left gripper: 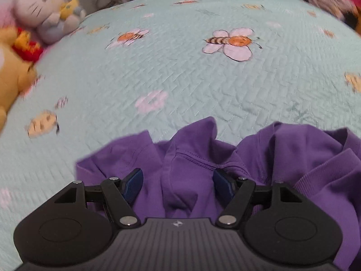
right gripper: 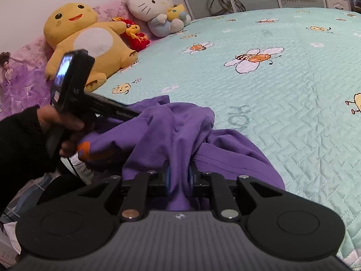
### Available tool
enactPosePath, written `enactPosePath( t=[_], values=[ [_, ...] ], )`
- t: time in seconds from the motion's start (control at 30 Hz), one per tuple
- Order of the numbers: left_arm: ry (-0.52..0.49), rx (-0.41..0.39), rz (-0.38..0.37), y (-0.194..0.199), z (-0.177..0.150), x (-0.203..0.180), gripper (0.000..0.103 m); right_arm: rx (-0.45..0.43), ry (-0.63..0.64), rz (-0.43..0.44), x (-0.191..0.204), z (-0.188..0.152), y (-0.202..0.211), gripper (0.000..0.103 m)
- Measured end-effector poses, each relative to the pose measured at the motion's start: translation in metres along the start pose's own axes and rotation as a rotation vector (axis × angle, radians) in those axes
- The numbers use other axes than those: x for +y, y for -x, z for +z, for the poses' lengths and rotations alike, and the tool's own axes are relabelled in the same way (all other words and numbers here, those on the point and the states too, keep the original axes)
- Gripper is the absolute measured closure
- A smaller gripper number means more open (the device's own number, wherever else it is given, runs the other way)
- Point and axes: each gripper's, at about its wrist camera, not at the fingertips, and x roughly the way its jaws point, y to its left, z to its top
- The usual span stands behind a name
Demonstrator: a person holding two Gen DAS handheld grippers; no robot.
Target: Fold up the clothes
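Where the bed spreads out ahead of both tongs, its pale green quilt printed with bees and flowers lies bare beyond the clothing, with nothing between the tongs and the far edge. Far ahead and to the left of the right tongs, along the pink bedding at the wall, sit a big yellow plush, a small red plush and a white cat plush; all are well apart from the work. The purple garment lies crumpled on the near part of the bed, bunched up directly ahead of and under both tongs.

The right tongs are drawn close together, clamped on a gathered fold of the purple cloth that rises between the blue pads. To their left a hand in a dark sleeve holds the other tool, whose tip reaches the same heap.

In the left wrist view the left tongs stand wide apart over the purple garment; a ridge of cloth lies between the pads, which do not pinch it
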Motion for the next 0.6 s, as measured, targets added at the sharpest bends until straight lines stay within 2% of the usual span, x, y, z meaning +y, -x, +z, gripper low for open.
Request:
enactPosePath(
  t=[0.03,0.07,0.13,0.17,0.23,0.33,0.43,0.53,0.6],
  values=[
    [0.038,-0.010,-0.009,0.000,-0.002,0.007,0.038,0.001,-0.001,0.004,0.000,0.000,-0.001,0.086],
    [0.069,-0.023,-0.013,0.003,-0.004,0.010,0.059,0.003,-0.004,0.009,-0.001,0.000,-0.001,0.086],
    [0.122,-0.058,-0.028,0.016,-0.009,0.014,0.087,0.004,-0.008,0.014,-0.002,-0.001,-0.003,0.088],
    [0.132,-0.083,-0.029,0.023,-0.009,0.014,0.092,0.001,-0.005,0.013,-0.002,-0.001,-0.002,0.090],
    [0.149,-0.133,-0.029,0.037,-0.007,0.014,0.097,-0.007,0.003,0.009,-0.001,-0.002,-0.001,0.095],
    [0.175,-0.226,-0.015,0.068,0.000,0.019,0.098,-0.037,0.017,-0.006,0.002,0.002,0.005,0.097],
    [0.200,-0.326,0.008,0.106,0.015,0.026,0.098,-0.106,0.018,-0.035,0.001,0.018,0.019,0.097],
    [0.211,-0.451,0.022,0.152,0.037,0.031,0.099,-0.216,0.055,-0.071,0.002,0.052,0.042,0.098],
    [0.224,-0.550,0.021,0.187,0.053,0.032,0.098,-0.331,0.098,-0.108,0.005,0.086,0.067,0.098]
  ],
)
